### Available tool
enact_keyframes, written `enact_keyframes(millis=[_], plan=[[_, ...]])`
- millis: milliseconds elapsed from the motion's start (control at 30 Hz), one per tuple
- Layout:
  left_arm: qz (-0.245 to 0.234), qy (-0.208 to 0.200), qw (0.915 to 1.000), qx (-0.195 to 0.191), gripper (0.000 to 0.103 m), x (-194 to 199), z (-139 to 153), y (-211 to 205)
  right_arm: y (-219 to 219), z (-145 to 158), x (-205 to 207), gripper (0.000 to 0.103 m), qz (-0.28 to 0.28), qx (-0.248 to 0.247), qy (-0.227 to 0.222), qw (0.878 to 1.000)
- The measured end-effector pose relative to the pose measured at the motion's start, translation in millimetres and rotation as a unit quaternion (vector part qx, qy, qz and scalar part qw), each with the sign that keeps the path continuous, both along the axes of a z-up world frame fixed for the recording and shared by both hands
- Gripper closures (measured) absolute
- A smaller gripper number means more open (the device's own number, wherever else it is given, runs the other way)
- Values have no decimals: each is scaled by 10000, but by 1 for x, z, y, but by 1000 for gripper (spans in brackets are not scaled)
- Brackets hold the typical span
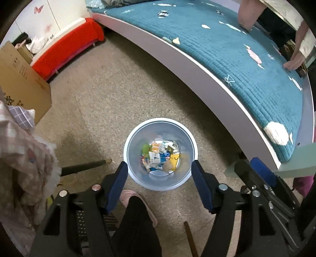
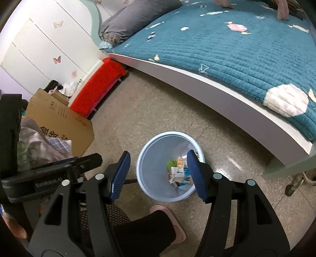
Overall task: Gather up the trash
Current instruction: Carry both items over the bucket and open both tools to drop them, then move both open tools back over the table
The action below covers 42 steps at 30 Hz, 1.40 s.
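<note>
Two grippers hang over a pale blue trash bin that stands on the speckled floor, just off the near edge of the bed. The left gripper has its blue-padded fingers spread wide apart with nothing between them; in the left wrist view the bin's rim sits in the gap between the two pads. The right gripper is likewise spread wide and holds nothing, and its right finger crosses in front of the bin's far right rim in its own view.

Inside the bin lies the trash: crumpled wrappers and small cartons in white, blue, yellow and orange, with a green scrap at the left side, all heaped on the bottom. In the right wrist view the same heap shows against the bin's right wall.

A pink slipper on a dark-trousered leg rests on the floor just beside the bin's near edge. A teal quilted cover printed with candy shapes spreads over the bed, and a grey pillow lies at its head end. Along the wall at the floor's far left edge stands a low bench with a red cover, and a cardboard box sits near it with bagged clutter beside it.
</note>
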<state>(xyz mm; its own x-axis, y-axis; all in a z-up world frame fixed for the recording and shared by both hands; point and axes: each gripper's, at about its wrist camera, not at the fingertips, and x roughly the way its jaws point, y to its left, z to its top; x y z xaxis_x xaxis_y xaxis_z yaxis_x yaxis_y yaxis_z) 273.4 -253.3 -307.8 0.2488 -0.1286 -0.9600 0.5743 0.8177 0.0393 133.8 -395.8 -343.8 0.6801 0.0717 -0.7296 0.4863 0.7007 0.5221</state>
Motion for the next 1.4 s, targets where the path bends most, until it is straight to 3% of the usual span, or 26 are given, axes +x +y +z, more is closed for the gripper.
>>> enact_keyframes(millis=[167,400,533,700,900,1000,1133,1233,1400], plan=[[37,-393,9992,-2,36,-19,34,15,12,33,-7,44,112,-100,-284,9995],[114,-1230,9922,-159,36,-44,108,42,33,85,-21,43,318,-244,-783,9961],[239,-1623,9851,-522,26,-53,159,76,53,116,-22,43,537,-365,-1025,9926],[483,-2033,9758,-648,25,-53,209,134,86,159,-8,43,1020,-484,-1316,9849],[1146,-1896,9712,-876,26,-20,245,231,157,217,37,43,1989,-730,-1598,9641],[1713,-1993,9614,-816,26,2,256,289,202,237,68,43,2525,-869,-1640,9496],[2436,-1813,9477,-978,26,38,264,363,244,250,103,43,2979,-942,-1605,9363],[2679,-1745,9425,-973,26,64,267,392,274,254,138,43,3279,-992,-1495,9275],[2930,-1168,9432,-1041,51,117,251,418,309,253,188,43,3551,-907,-1292,9214]])
